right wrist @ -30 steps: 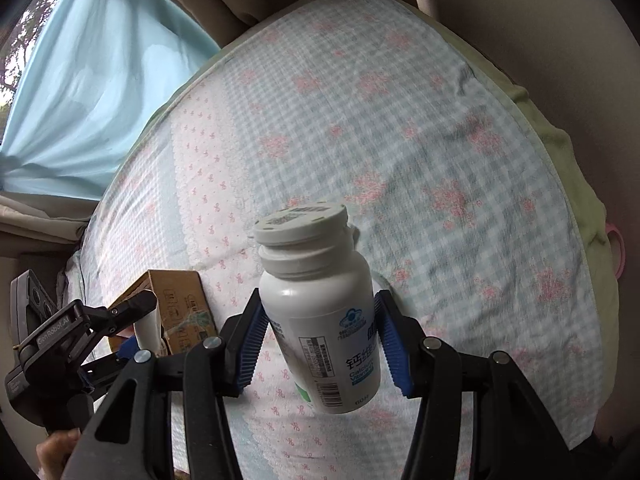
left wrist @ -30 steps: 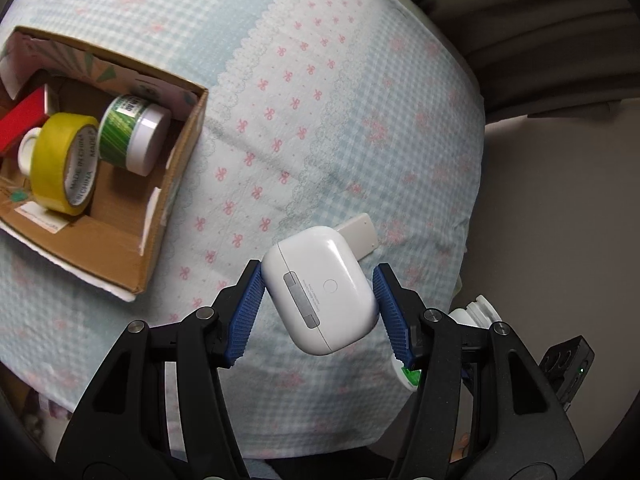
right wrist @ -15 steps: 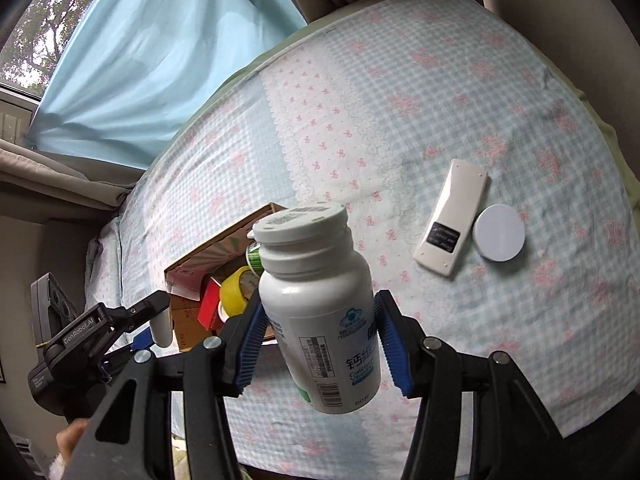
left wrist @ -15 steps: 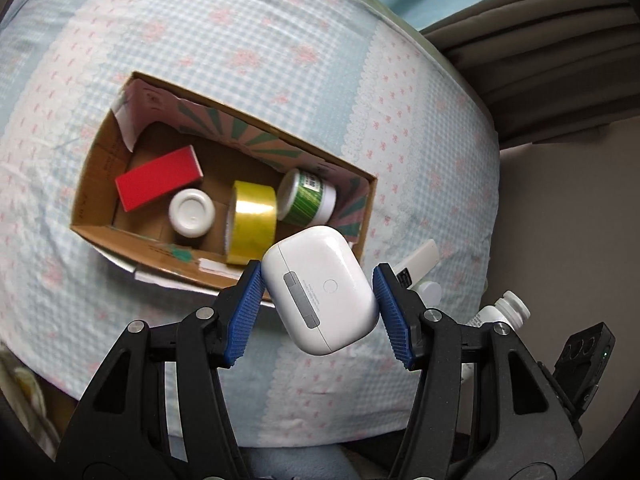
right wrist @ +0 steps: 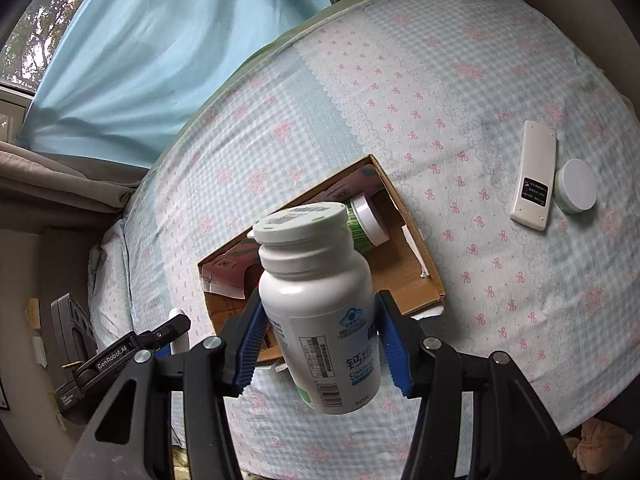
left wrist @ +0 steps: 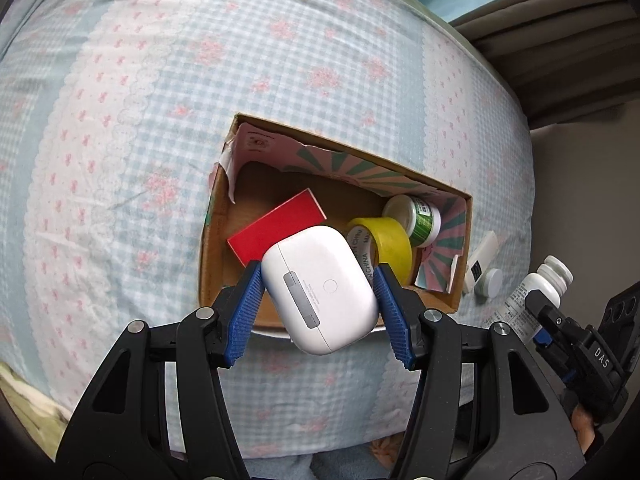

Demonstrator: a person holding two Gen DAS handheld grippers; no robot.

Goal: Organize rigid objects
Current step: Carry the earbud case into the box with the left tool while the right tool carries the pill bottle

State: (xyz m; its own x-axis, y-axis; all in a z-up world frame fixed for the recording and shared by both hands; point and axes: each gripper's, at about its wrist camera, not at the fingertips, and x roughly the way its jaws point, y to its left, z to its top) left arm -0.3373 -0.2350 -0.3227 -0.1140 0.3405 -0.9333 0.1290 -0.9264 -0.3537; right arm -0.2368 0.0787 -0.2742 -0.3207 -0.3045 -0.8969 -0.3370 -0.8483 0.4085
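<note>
Both grippers have swung over the cardboard box. Left wrist view: left gripper fingers pinch a white earbud case above the box's 6 o'clock edge. Right wrist view: right gripper fingers pinch a white pill bottle; a remote lies on the bed at 2 o'clock.
</note>
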